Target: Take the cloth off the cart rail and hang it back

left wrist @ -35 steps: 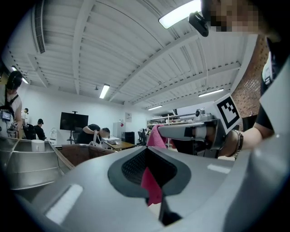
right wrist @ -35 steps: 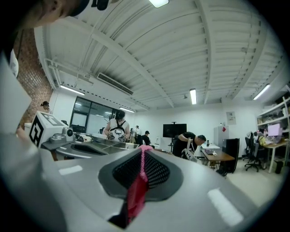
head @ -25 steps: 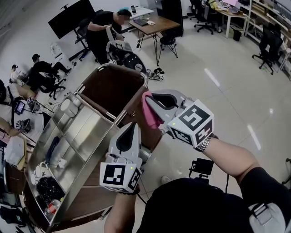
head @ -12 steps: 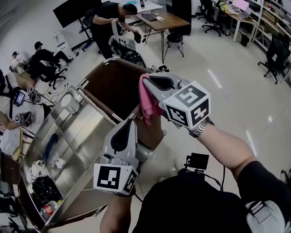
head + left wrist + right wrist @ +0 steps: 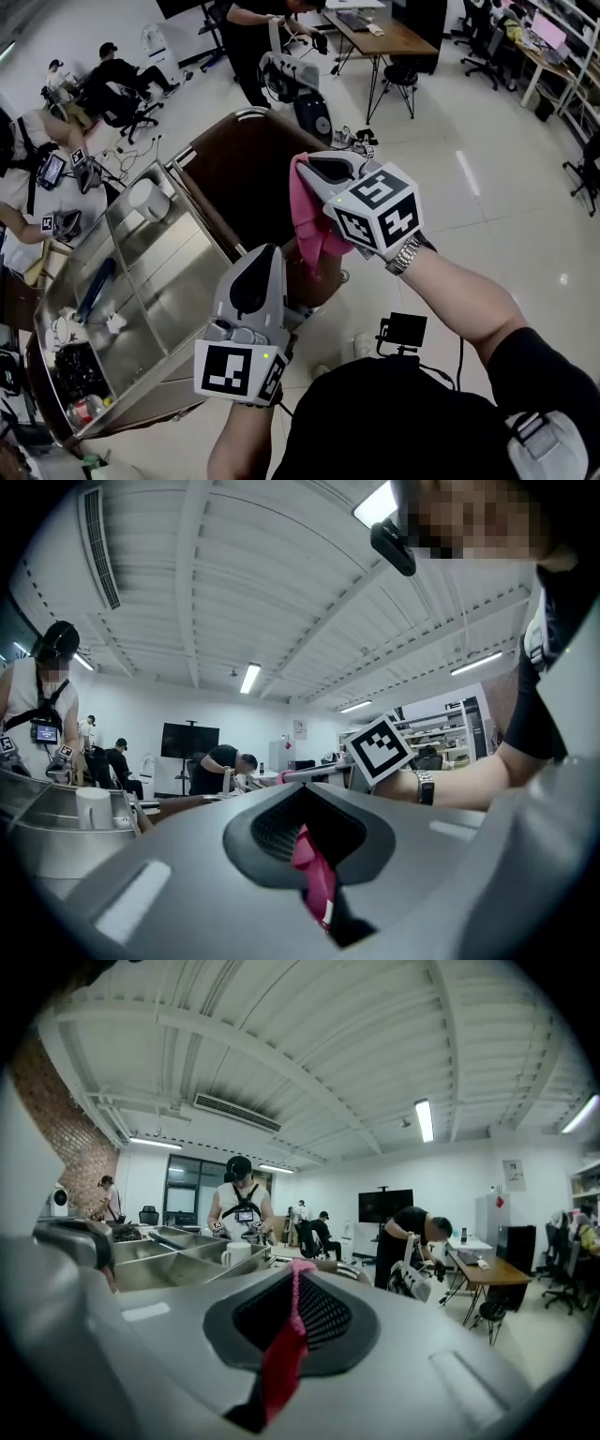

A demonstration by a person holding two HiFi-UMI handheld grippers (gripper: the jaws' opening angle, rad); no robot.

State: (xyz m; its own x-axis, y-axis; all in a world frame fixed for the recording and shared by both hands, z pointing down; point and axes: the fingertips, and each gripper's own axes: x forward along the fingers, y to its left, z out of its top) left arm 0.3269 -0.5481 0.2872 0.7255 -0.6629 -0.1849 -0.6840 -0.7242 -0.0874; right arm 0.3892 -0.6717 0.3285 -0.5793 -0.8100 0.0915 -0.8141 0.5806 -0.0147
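1. The right gripper (image 5: pixel 311 169) is held out on a bare, stretched right forearm (image 5: pixel 464 300), pointing about level. Its jaws are closed on a pink cloth (image 5: pixel 314 230).
2. A watch (image 5: pixel 405 255) sits on the right wrist.
3. The left gripper (image 5: pixel 270 253) is lower and nearer the body, tilted slightly up. Its jaws are closed, pinching a strip of the same cloth.

At the far side a wooden bench (image 5: pixel 380 36) stands with a black stool (image 5: pixel 403 75) beneath it, and a person in black (image 5: pixel 246 28) bends over just left of it. Further left a seated person (image 5: pixel 117 75) occupies an office chair. A white mug (image 5: pixel 145 199) stands nearer, and a small black device (image 5: pixel 403 330) lies on the near floor (image 5: pixel 487 216).
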